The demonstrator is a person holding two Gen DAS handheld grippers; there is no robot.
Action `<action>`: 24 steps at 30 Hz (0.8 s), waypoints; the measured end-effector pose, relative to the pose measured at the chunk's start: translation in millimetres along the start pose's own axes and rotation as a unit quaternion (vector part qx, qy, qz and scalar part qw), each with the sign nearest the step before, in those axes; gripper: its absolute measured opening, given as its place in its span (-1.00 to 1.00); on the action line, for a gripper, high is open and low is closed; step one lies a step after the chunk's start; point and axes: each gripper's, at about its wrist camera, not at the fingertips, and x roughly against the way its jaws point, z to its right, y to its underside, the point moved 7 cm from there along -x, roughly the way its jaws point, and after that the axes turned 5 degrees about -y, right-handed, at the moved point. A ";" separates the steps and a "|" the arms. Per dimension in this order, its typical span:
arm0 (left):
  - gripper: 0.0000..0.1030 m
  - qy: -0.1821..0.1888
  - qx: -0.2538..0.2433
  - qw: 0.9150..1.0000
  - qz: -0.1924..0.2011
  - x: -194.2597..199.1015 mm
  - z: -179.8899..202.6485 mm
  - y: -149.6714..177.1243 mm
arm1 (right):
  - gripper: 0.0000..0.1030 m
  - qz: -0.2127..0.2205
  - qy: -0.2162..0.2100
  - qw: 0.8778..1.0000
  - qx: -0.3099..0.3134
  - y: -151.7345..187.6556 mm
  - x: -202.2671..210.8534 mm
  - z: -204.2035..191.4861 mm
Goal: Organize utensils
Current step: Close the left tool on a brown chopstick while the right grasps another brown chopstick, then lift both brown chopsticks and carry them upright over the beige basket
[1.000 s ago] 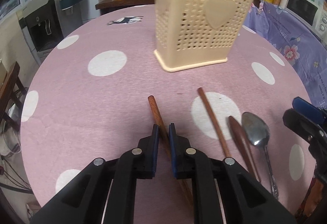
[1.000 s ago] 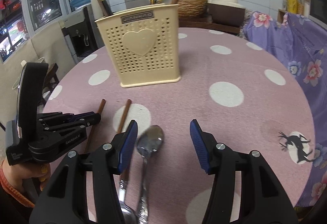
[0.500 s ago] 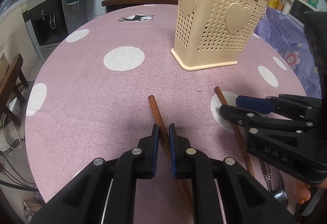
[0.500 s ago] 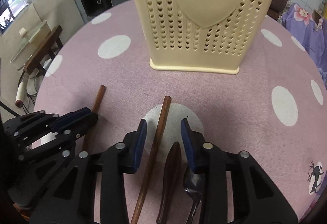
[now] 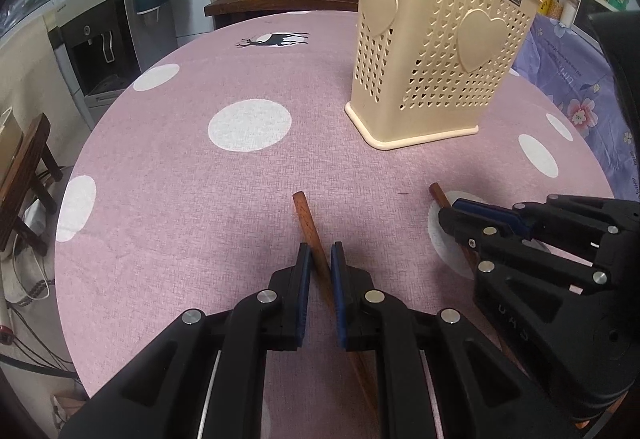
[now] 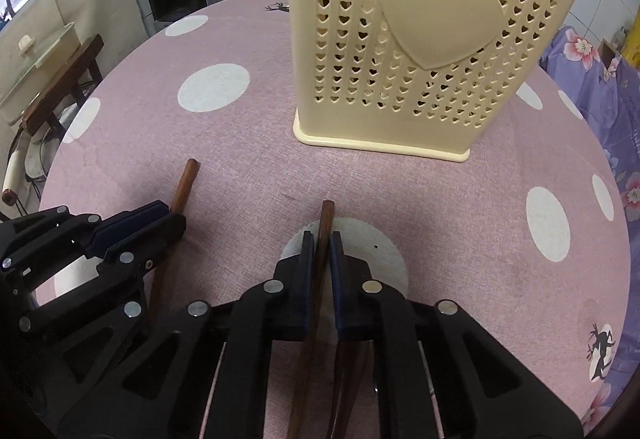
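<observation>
Wooden chopsticks lie on the pink dotted tabletop [image 5: 168, 175], and each tool has one clamped.

Left wrist view: the left tool [image 5: 319, 263] is clenched on a chopstick [image 5: 306, 217] partway along its length; its blunt end sticks out ahead of the pads, aimed up the tabletop, a little left of the holder [image 5: 434, 59]. The stick's long axis runs nearly in line with the tool, and the rest of it passes back under the tool body. The cream holder stands upright, well ahead and to the right, with two sticks already poking from its top. The right tool [image 5: 450, 221] enters from the right, just beside the left one.

Right wrist view: the right tool [image 6: 321, 251] is clenched on the second chopstick [image 6: 326, 217], pads pressing on both sides over a white dot. This stick also lies along the tool's line, its blunt end pointing almost straight at the holder's base [image 6: 380, 147]. The left tool [image 6: 168, 217] shows at lower left with its own stick reaching past it. A darker utensil handle lies partly hidden under the right tool; what it is cannot be told.

Judged from this, the right hand is nearer the holder. Each stick must be lifted, tipped upright and carried over the rim before dropping in.
</observation>
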 end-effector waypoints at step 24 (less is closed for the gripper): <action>-0.84 0.064 0.062 0.991 0.101 77.4 -4.4 -28.2 | -0.85 0.153 -0.199 0.961 -0.118 -8.1 120.9 27.9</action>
